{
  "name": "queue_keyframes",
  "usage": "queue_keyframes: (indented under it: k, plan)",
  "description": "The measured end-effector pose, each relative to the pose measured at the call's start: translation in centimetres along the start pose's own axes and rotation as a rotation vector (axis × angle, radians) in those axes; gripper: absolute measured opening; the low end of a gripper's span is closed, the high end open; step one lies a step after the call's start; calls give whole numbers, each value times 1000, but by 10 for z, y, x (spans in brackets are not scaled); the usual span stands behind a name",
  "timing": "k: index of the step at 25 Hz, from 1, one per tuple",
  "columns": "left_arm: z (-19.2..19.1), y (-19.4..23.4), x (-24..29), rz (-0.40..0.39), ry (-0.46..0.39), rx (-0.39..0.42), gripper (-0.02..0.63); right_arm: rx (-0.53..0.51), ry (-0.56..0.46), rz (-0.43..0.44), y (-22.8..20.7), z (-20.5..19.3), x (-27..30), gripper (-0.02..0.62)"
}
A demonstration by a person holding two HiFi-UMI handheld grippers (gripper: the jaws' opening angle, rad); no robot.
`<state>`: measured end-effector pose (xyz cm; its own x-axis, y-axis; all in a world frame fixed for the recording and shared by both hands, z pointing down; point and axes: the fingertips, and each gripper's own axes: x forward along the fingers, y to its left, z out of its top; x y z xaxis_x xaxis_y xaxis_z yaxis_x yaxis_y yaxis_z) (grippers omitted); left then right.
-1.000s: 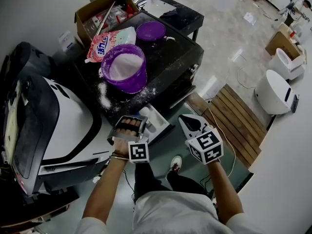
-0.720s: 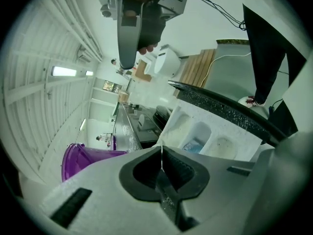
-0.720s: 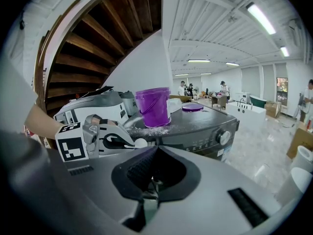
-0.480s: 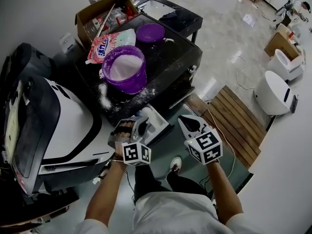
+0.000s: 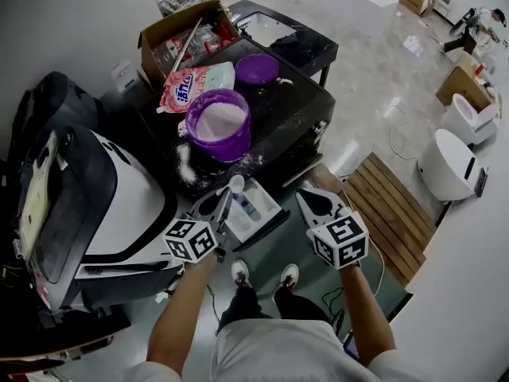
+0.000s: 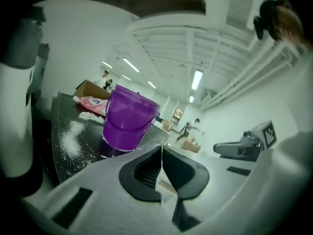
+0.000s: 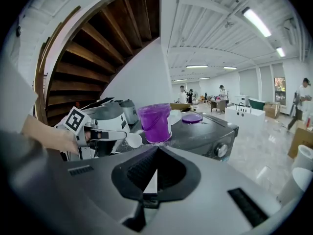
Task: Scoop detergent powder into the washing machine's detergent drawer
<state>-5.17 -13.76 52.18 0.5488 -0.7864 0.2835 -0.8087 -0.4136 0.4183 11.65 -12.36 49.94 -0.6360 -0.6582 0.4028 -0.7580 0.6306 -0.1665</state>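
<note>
In the head view my left gripper [image 5: 216,212] is shut on the handle of a white scoop [image 5: 235,186], whose bowl hangs over the far end of the open white detergent drawer [image 5: 271,201]. The drawer juts from the front of a black washing machine [image 5: 298,106]. On its top stands a purple bucket [image 5: 219,123] of white powder. The right gripper view also shows the scoop [image 7: 132,140] and the bucket [image 7: 155,122]. My right gripper [image 5: 308,200] hovers shut and empty just right of the drawer. In their own views, the left gripper [image 6: 161,153] and right gripper [image 7: 155,165] show jaws pressed together.
Spilled powder [image 5: 184,162] lies on the machine top beside the bucket. A purple lid [image 5: 257,68] and a detergent bag [image 5: 195,86] sit behind it, with a cardboard box [image 5: 179,34] further back. A white machine [image 5: 119,205] stands at the left, a wooden pallet [image 5: 386,197] at the right.
My left gripper has rolled so its marker cube faces left, and the scoop now points up over the drawer. The right gripper has hardly moved.
</note>
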Motion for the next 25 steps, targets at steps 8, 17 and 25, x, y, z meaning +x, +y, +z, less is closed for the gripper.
queue_keyframes:
  k: [8,17,25]
  plan:
    - [76,-2,-40,-38,-147,54,14,-134,-105,-50,6,76,-15,-3]
    - [169,-5,-76,16,-206,350,14,-272,-242,-98,20,166,-31,-3]
    - [216,-14,-99,58,-240,563,14,-356,-318,-72,50,214,-20,-3]
